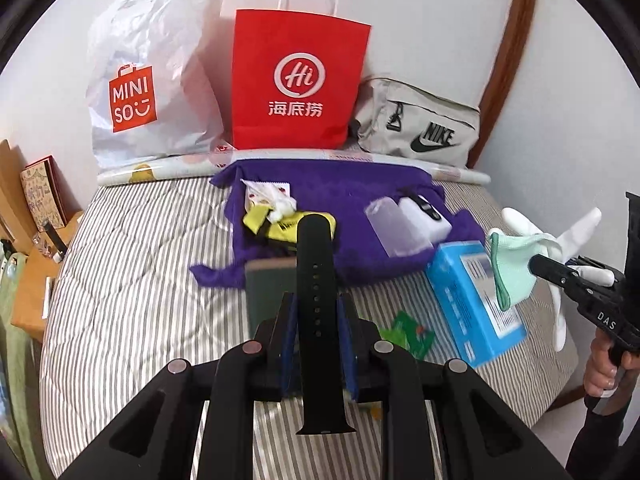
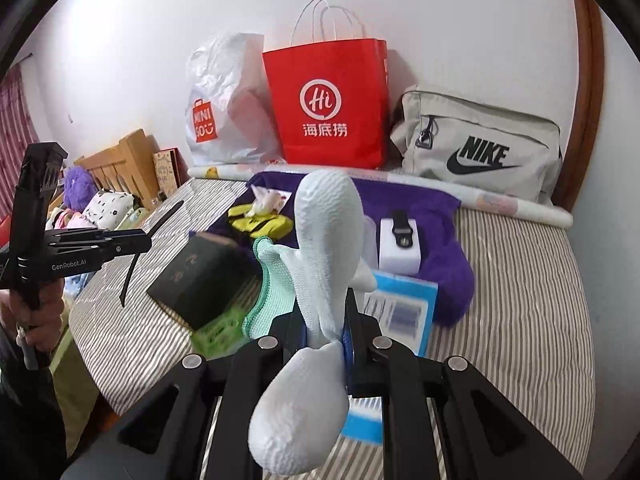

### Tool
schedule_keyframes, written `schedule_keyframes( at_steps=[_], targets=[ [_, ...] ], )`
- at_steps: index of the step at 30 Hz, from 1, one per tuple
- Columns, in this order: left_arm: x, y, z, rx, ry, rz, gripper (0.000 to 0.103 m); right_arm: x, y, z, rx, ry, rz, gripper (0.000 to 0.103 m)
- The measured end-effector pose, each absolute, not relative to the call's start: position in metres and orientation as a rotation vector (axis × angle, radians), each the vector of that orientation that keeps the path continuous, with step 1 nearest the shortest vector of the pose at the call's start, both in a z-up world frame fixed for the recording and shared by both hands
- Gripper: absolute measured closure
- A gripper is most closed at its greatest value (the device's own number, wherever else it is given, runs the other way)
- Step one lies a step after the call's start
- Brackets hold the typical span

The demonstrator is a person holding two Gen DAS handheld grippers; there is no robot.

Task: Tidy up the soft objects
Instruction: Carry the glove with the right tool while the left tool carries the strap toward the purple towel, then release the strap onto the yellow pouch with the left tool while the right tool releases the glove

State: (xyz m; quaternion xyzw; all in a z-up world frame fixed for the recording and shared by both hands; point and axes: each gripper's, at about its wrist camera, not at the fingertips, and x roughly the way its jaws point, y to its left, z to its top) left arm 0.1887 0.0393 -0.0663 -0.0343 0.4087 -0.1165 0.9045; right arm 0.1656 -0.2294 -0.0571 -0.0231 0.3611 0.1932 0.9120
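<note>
My left gripper (image 1: 316, 312) is shut on a black watch strap (image 1: 316, 264), which stands up between its blue pads above the striped bed (image 1: 132, 280). In the right wrist view that gripper (image 2: 138, 245) is at the left, with the strap (image 2: 154, 226) dangling from it. My right gripper (image 2: 326, 330) is shut on a white knitted glove (image 2: 326, 232) with a mint green cuff (image 2: 272, 284), held in the air. From the left wrist view the right gripper (image 1: 538, 266) and the glove (image 1: 516, 268) show at the right. A purple cloth (image 1: 360, 188) lies on the bed behind both.
On the purple cloth lie a yellow pouch (image 1: 276, 226) and a white box (image 1: 424, 216). A dark green box (image 2: 204, 276), a blue box (image 1: 476, 300) and a green packet (image 1: 410, 332) lie in front. A Miniso bag (image 1: 148, 80), a red paper bag (image 1: 296, 80) and a Nike bag (image 1: 420, 128) stand by the wall.
</note>
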Motion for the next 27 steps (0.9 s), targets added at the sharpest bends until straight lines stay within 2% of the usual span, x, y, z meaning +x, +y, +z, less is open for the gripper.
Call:
schedule_keyframes(
  at_steps=[27],
  targets=[
    [0.359, 0.019, -0.095, -0.136, 0.962, -0.295, 0.083, 0.34, -0.209, -0.095, -0.077, 0.875, 0.353, 0.088]
  ],
)
